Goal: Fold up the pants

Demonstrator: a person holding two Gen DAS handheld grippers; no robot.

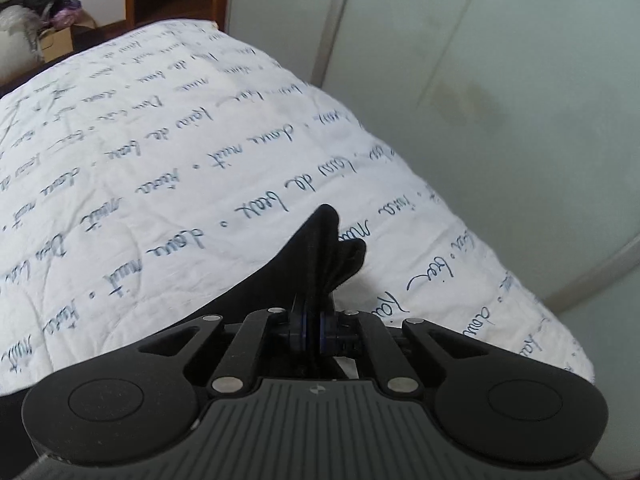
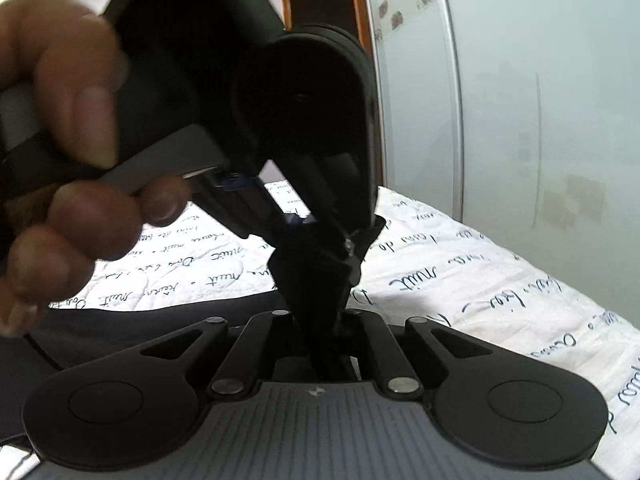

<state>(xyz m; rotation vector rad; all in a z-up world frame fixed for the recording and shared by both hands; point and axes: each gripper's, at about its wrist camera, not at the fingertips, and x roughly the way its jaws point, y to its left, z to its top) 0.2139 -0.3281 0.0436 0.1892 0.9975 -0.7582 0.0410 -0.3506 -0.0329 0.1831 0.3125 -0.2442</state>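
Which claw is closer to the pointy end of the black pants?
Left. The left gripper pinches just below the pants' tip; the right gripper clamps the same bunch further back, behind it.

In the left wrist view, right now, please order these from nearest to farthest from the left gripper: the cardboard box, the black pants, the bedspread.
1. Black pants: pinched in the shut fingers of the left gripper.
2. Bedspread: under and beyond the pants, spreading up and left.
3. Cardboard box: farthest, past the bed at the top left corner.
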